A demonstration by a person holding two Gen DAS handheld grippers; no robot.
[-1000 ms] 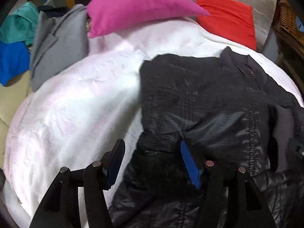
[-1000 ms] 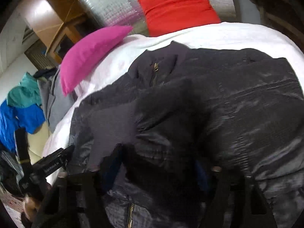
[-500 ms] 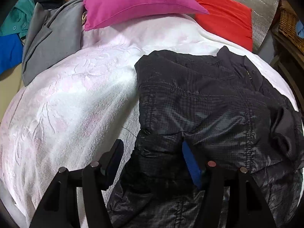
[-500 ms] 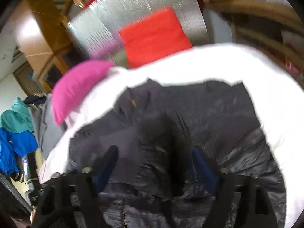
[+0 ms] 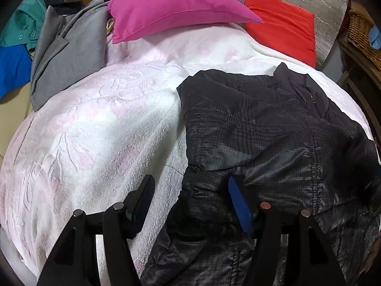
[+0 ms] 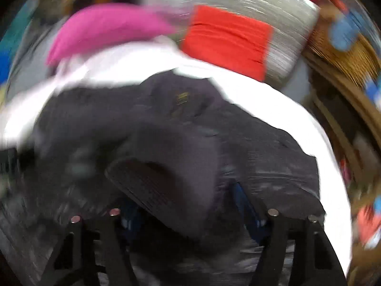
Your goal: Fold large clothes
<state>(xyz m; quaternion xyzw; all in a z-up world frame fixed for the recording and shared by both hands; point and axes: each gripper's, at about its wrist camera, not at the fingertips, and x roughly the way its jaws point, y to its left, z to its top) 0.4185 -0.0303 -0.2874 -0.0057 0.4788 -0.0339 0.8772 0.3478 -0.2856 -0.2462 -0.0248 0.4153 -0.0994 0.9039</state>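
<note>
Right gripper (image 6: 183, 205) jaws newly narrowing around jacket (image 6: 238, 143) cuff.

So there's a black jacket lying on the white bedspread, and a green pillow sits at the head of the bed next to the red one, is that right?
Not quite: the pillow beside the red pillow is pink, not green, as the left wrist view shows. The rest holds: the black jacket lies on the white bedspread.
</note>
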